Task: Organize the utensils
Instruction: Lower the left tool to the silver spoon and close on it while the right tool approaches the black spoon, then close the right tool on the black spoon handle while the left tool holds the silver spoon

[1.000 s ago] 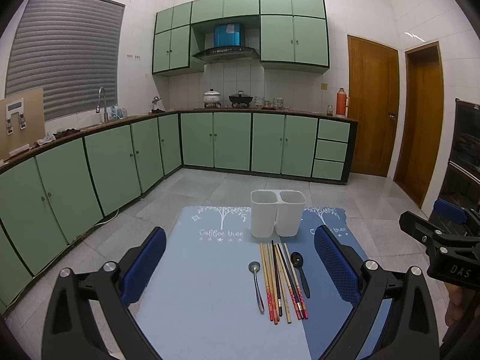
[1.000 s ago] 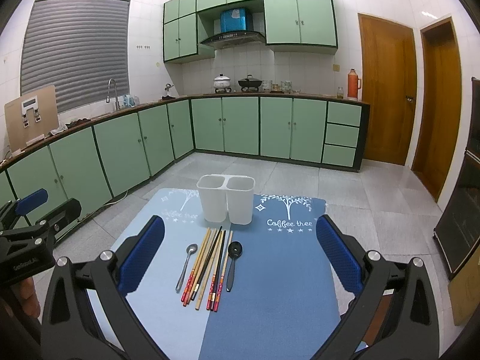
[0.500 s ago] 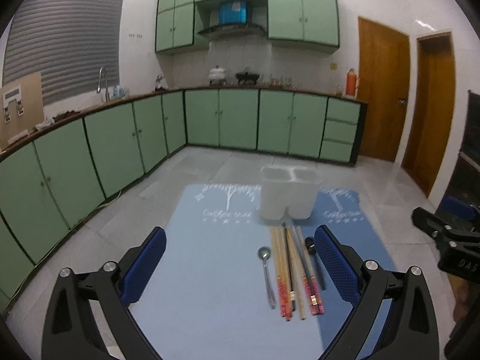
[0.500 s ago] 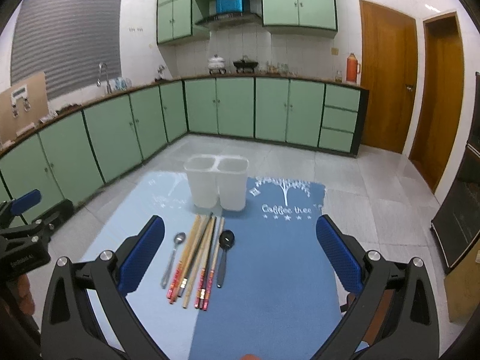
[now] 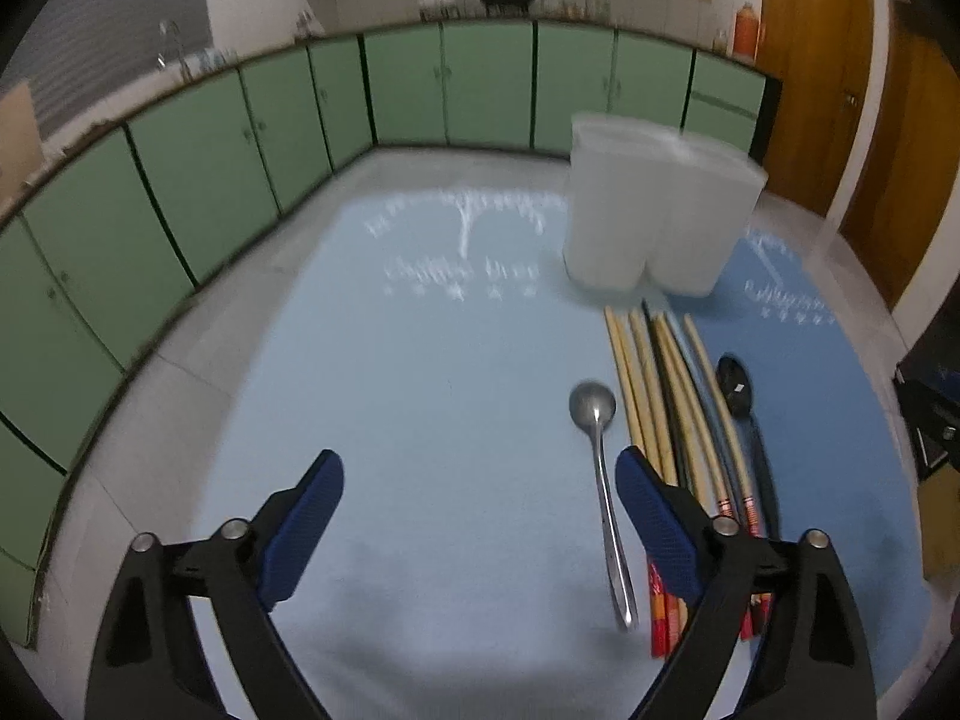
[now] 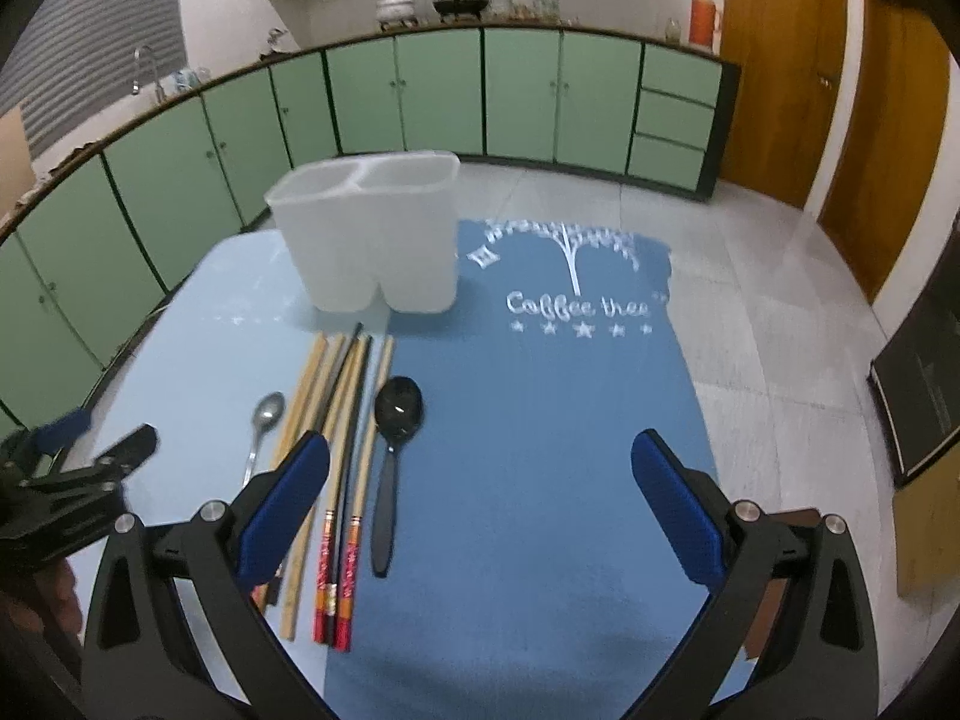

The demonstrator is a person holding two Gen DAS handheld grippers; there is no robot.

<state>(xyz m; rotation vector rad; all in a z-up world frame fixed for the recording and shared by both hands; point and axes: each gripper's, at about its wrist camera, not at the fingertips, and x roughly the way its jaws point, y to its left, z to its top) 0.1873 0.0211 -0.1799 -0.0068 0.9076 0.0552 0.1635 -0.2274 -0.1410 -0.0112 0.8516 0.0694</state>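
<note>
A white two-compartment holder stands at the far end of a blue mat. In front of it lie a metal spoon, several chopsticks and a black spoon, side by side. My left gripper hovers over the mat with its jaws wide and closing. The metal spoon's handle lies just inside its right pad, untouched. My right gripper is open above the darker half of the mat, its left pad over the chopsticks.
Green kitchen cabinets run along the far and left walls, with wooden doors at the right. Tiled floor surrounds the mat. In the right wrist view the left gripper's body shows at the left edge.
Both grippers have come down and tilted toward the mat, so the utensils and holder now loom much larger. The left gripper's pads stand slightly closer together.
</note>
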